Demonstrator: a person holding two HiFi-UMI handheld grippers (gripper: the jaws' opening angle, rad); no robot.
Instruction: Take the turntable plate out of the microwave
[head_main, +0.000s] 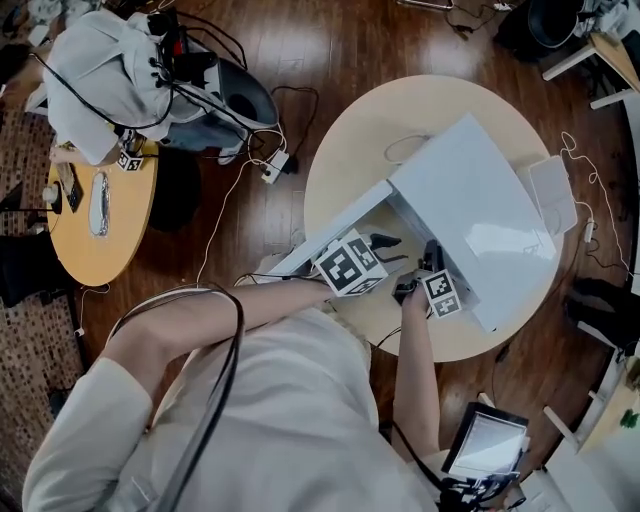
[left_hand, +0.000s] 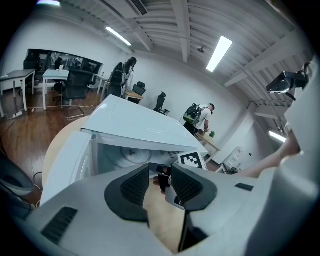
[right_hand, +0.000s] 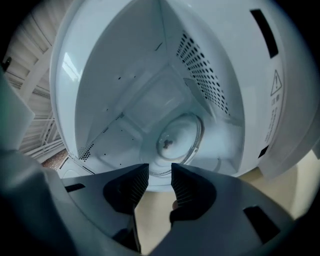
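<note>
Now my right claw (right_hand: 155, 184), open and empty, faces the turntable plate (right_hand: 173, 139) in the microwave (right_hand: 115, 75). Next, I should grip its rim.

This looks like a big open office or lab room. Long lights (left_hand: 220, 52) run along a high ceiling (left_hand: 165, 30) with bare beams. Far back there are white desks (left_hand: 56, 75) and black office chairs (left_hand: 75, 89). A person (left_hand: 204, 117) with a backpack (left_hand: 191, 115) stands by another desk. The floor (head_main: 340, 40) is dark wood, with cables (head_main: 222, 220) and a plug strip (head_main: 272, 168) lying on it. A white microwave (head_main: 480, 200) sits on a round wooden surface (head_main: 345, 160). A second round surface (head_main: 130, 215) is near it.
</note>
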